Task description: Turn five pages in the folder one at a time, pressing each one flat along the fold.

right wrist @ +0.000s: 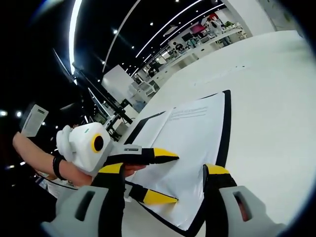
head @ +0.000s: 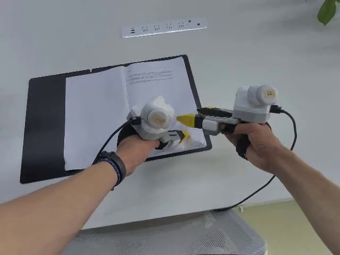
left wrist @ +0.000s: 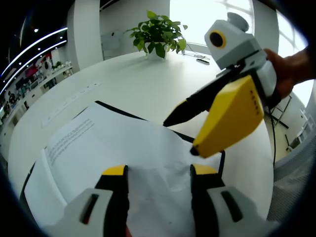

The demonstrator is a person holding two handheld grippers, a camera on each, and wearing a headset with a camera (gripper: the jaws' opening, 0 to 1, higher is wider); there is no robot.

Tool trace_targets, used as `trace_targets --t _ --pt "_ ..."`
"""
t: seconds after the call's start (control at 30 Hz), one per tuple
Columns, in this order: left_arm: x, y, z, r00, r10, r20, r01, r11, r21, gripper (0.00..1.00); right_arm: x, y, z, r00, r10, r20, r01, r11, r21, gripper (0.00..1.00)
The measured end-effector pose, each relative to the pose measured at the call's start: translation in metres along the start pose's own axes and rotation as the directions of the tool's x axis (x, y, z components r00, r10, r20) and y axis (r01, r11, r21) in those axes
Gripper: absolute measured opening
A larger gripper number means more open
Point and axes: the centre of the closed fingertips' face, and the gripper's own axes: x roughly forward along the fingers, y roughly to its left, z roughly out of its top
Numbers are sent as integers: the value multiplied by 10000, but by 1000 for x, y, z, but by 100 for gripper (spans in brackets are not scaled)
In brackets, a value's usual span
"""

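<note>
The left gripper (left wrist: 158, 173) stands open with the lower corner of the right-hand page (left wrist: 123, 143) between its jaws, seemingly not yet pinching it. The right gripper (left wrist: 179, 137), also open and empty, points at that corner from the edge of the folder (head: 42, 133), which lies open on the table (head: 265, 42). Closing here could catch several sheets or crease the corner.

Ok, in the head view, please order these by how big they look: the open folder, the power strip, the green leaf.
Largest: open folder, by far.
Middle: power strip.
Smallest: green leaf, though the frame edge cuts it off.
</note>
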Motion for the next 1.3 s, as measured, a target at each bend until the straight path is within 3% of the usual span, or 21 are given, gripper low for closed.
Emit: trace_targets --t 0.27,0.47,0.67,0.93,1.07,1.3 --pt "0 0 0 10000 -11 -8 11 10000 -6 50 3 4 -3 9998 176 -108 -176 9998 -11 64" --pt "0 -2 0 9999 -111 1 111 9999 -6 51 0 -2 -8 9993 298 -203 -291 9990 350 58" --pt "-5 -9 1 9985 -536 -90 537 9986 37 56 -6 0 -13 9981 620 -60 -614 9950 786 52" --pt "-19 -17 2 9967 -811 -100 812 9965 185 63 -10 1 -25 9975 707 -58 -694 9891 1297 34" --pt "-23 -18 4 9968 -805 -6 805 9966 163 65 -10 -2 -30 9987 475 -173 -449 9909 1272 21" --pt "-33 -20 8 9963 -849 136 848 9963 114 67 -8 -4 -32 9997 178 -164 -157 9930 1171 9"
